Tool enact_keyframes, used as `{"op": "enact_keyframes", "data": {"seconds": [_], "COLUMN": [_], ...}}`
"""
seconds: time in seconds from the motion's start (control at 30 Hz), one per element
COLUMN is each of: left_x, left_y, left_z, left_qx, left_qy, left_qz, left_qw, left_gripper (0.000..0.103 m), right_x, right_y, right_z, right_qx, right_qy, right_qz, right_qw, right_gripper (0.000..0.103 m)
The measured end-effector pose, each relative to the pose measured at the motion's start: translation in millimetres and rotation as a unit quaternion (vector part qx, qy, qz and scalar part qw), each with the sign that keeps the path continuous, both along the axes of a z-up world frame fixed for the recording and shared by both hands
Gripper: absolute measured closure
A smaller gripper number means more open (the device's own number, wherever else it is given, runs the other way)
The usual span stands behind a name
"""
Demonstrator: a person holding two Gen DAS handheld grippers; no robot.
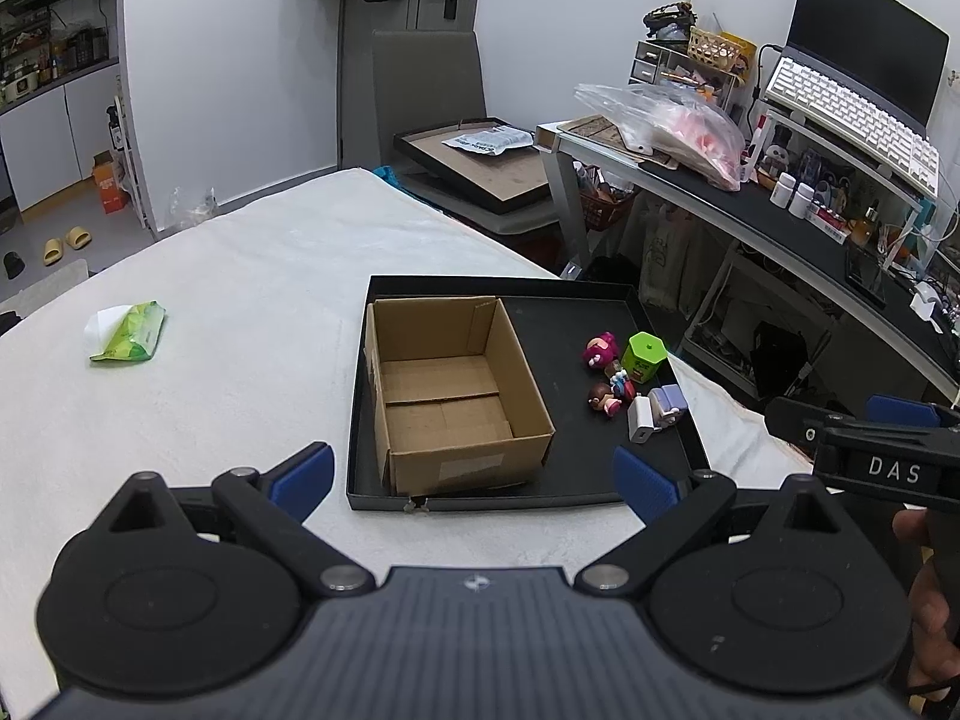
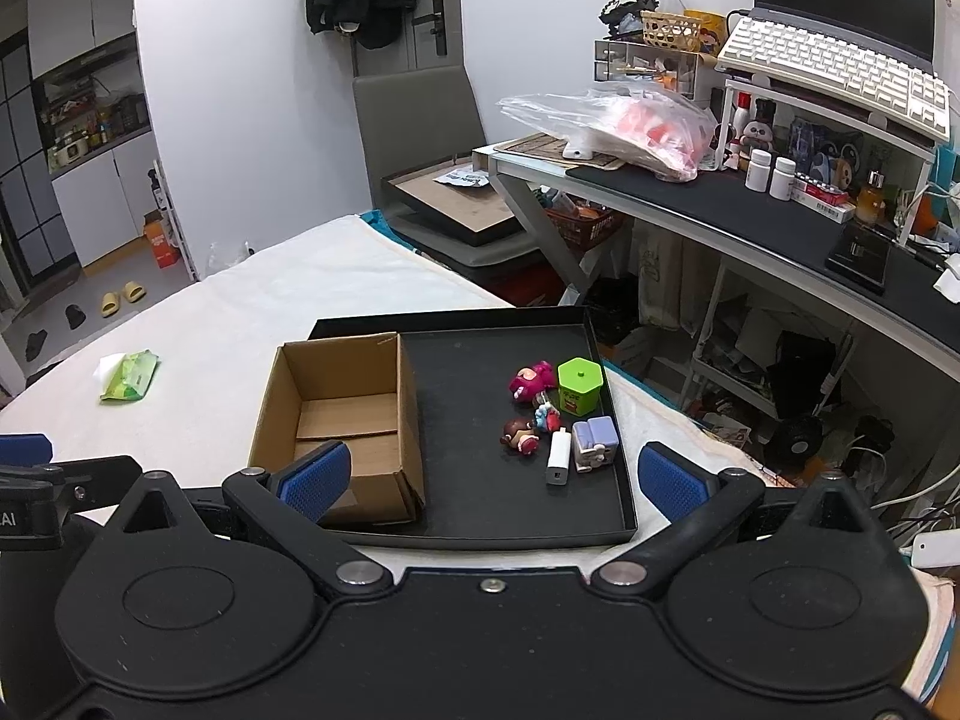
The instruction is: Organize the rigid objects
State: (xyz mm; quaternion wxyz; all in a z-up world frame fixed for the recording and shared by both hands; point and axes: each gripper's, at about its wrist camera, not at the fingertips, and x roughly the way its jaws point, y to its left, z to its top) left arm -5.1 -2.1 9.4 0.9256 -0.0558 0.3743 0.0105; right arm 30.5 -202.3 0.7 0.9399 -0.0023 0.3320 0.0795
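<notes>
A black tray [image 1: 540, 495] [image 2: 480, 525] lies on the white-covered table. An empty cardboard box [image 1: 450, 387] [image 2: 342, 414] stands in its left half. In the right half lie a green hexagonal container [image 1: 643, 357] [image 2: 579, 383], a pink figure [image 1: 599, 350] [image 2: 531, 381], a brown-haired figure [image 1: 605, 399] [image 2: 519, 435], a white block [image 1: 640, 418] [image 2: 559, 457] and a lilac toy [image 1: 669, 403] [image 2: 595, 443]. My left gripper [image 1: 474, 477] hovers open before the tray's near edge. My right gripper [image 2: 492, 477] also stands open, holding nothing.
A green wipes packet [image 1: 129, 333] [image 2: 129, 375] lies on the table's left. A cluttered desk [image 1: 780, 222] [image 2: 750, 210] with keyboard and laptop runs along the right, beside a grey chair [image 1: 438, 102] [image 2: 420, 120] carrying a flat frame.
</notes>
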Motion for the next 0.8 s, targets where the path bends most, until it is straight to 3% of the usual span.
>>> {"op": "enact_keyframes", "data": {"seconds": [0.63, 0.8], "left_x": [6.8, 17.7], "left_y": [2.0, 2.6], "left_z": [-7.0, -12.8], "left_qx": [-0.010, -0.010], "left_qy": [-0.001, -0.002], "left_qz": [-0.003, 0.006], "left_qw": [0.9999, 0.9999], "left_gripper": [0.004, 0.004], "right_x": [4.4, 11.8], "right_y": [-7.1, -19.9], "right_z": [-7.8, -15.8], "right_qx": [-0.004, 0.014], "right_qy": [0.009, 0.011], "right_qz": [-0.017, -0.042], "right_qw": [1.000, 0.999], "right_gripper": [0.000, 0.000]}}
